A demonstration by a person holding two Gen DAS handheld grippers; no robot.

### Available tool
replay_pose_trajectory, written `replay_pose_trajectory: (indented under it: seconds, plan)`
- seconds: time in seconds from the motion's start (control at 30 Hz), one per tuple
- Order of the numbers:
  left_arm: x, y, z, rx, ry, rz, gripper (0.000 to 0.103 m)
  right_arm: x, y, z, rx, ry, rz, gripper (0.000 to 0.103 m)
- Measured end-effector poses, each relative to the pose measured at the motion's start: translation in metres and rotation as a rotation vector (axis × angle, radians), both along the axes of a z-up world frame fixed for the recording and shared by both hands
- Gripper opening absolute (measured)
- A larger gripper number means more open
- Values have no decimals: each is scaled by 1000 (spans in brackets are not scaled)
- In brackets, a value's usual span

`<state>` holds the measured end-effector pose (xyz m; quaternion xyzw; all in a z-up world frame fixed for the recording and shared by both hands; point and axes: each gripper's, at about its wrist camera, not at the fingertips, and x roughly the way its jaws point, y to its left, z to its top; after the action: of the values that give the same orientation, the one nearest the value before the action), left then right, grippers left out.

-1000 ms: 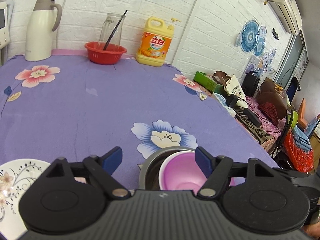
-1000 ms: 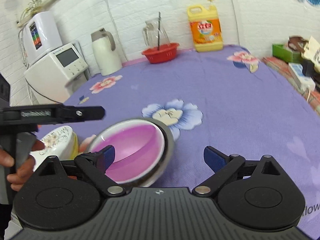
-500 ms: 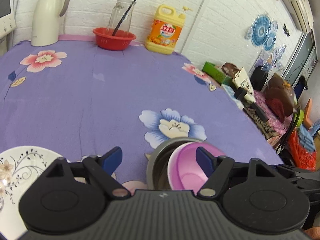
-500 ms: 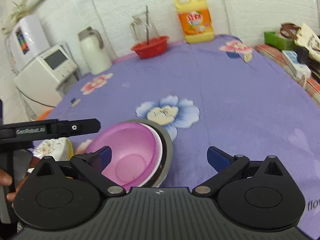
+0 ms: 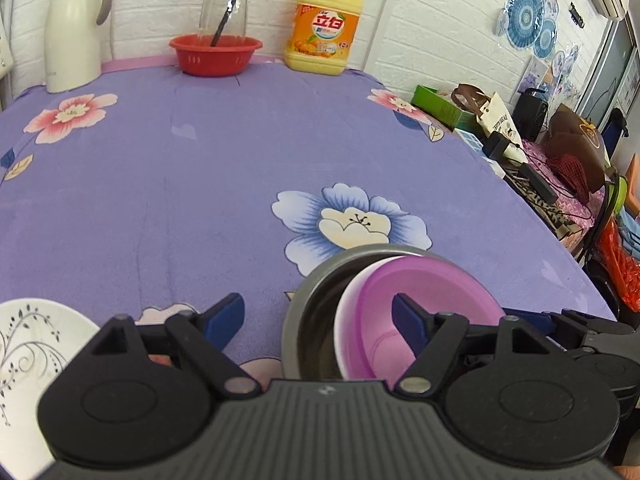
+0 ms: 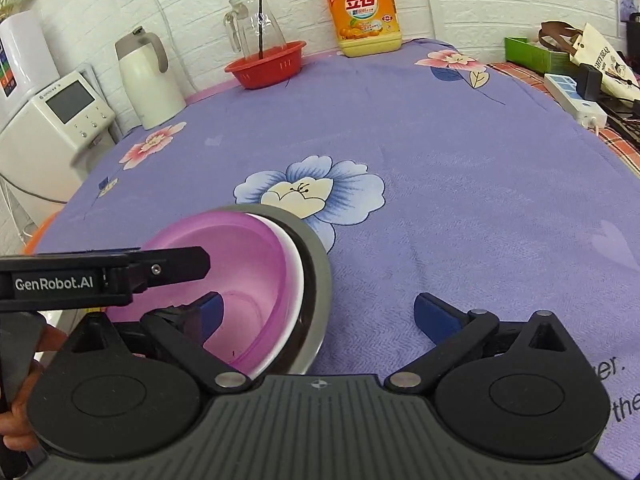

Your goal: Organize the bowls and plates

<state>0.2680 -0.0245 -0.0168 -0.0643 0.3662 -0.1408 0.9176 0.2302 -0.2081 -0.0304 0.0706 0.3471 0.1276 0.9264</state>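
Near the bench's front edge the pink bowl [image 5: 420,312] sits tilted inside the steel bowl [image 5: 316,312], patterned plate [image 5: 28,352] off to the left. Left tongs [image 5: 320,320] gape wide over the steel rim; right tongs [image 6: 320,316] are wide too, gripping nothing, it seems. Best now: level the pink bowl, then release gently.

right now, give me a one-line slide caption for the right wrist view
Open right gripper at the tilted pink bowl nested in a steel bowl on the purple floral tablecloth.
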Motion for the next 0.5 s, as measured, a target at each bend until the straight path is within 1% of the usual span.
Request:
replay_pose_trajectory:
  seconds: [0.07, 0.3, 0.5]
  plan:
    - [2, -1, -1, 0, 7, -2, 75, 1, 1, 0, -15, -10, -5, 103]
    - [7, -5, -6, 19, 23, -10, 75, 1, 4, -3, -19, -38, -19, 103]
    - [9, -4, -9, 26, 35, -29, 75, -4, 5, -8, -29, -93, -24, 103]
